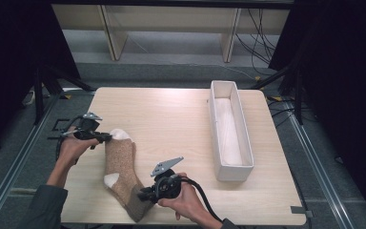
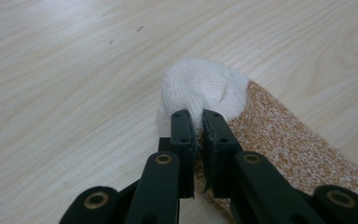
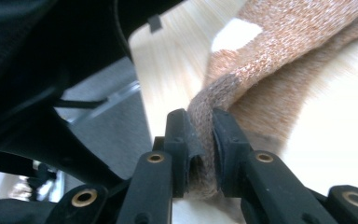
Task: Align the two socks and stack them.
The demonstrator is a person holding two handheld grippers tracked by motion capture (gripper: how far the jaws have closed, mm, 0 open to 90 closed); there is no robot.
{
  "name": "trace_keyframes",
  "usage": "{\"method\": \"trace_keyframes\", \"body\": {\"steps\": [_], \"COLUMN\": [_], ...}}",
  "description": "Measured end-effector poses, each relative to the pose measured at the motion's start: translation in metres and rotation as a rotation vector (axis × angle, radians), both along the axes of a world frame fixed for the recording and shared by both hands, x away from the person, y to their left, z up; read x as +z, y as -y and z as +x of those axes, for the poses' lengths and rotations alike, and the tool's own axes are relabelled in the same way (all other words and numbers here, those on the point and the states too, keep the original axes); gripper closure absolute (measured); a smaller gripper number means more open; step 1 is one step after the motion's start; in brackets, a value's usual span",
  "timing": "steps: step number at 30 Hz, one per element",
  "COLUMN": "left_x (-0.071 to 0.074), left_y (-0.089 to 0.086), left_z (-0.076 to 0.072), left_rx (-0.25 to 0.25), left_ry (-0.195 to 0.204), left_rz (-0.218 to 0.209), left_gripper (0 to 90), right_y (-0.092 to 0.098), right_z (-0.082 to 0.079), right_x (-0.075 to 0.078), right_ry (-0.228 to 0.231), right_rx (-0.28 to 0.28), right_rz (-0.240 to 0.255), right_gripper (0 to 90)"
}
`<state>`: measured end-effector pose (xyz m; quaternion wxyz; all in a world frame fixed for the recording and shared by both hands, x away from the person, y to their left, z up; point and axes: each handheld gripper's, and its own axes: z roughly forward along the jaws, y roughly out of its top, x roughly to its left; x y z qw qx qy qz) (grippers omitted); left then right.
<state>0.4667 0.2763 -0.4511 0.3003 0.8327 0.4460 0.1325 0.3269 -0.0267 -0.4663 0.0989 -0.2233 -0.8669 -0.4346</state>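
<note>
Stretching a brown sock (image 1: pixel 122 167) between them, the two claws each pinch one end of it on the tabletop (image 1: pixel 176 119). The left claw (image 1: pixel 106 137) is clenched on the white toe (image 2: pixel 200 91), its jaws squeezing a fold of the knit where white meets brown, as the left gripper view shows. The right claw (image 1: pixel 144 194) is clenched on the cuff end (image 3: pixel 204 122), the fabric bunched between its jaws in the right gripper view and lifted a little off the wood near the tabletop's near edge. The sock lies at the left side of the tabletop, its long axis running from the toe at the far left down to the cuff at the near middle, slightly slanted, with the white heel patch (image 1: pixel 110 180) facing left. A long white box (image 1: pixel 230 131) stands well apart to the right, its own long axis running away from the person, open at the top and apparently holding nothing. The right hand (image 1: pixel 186 200) is the nearer one to that box; the left hand (image 1: pixel 74 148) is on the far side of the sock from it. Judging from this, any carry to the box would go rightward, with the sock's length already nearly in line with the box's, so little turning would be needed.
</note>
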Motion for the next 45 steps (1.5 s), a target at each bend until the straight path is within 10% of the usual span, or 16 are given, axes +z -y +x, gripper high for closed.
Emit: {"method": "trace_keyframes", "body": {"steps": [3,9,19,32,45], "left_x": [-0.006,-0.014,-0.003,0.0,-0.019], "left_y": [0.007,0.013,0.001,0.015,0.018], "left_z": [0.003,0.007,-0.007,-0.063,-0.087], "left_rx": [-0.013,-0.017,0.072,-0.087,-0.139], "left_ry": [0.009,-0.022,0.046,0.108,0.058], "left_rz": [0.019,0.061,-0.051,-0.143,-0.075], "left_gripper": [82.1,75.7,51.4,82.1,89.0], "right_y": [0.001,0.001,0.01,0.022,0.014], "right_z": [0.001,-0.001,0.002,-0.006,-0.01], "right_x": [-0.002,-0.014,-0.013,-0.006,-0.021], "right_ry": [0.067,0.041,0.025,0.055,0.021], "right_rx": [-0.011,-0.014,-0.05,-0.046,-0.041], "right_rz": [-0.071,-0.134,-0.131,-0.145,-0.184], "right_gripper": [76.8,74.4,59.9,55.1,46.8]}}
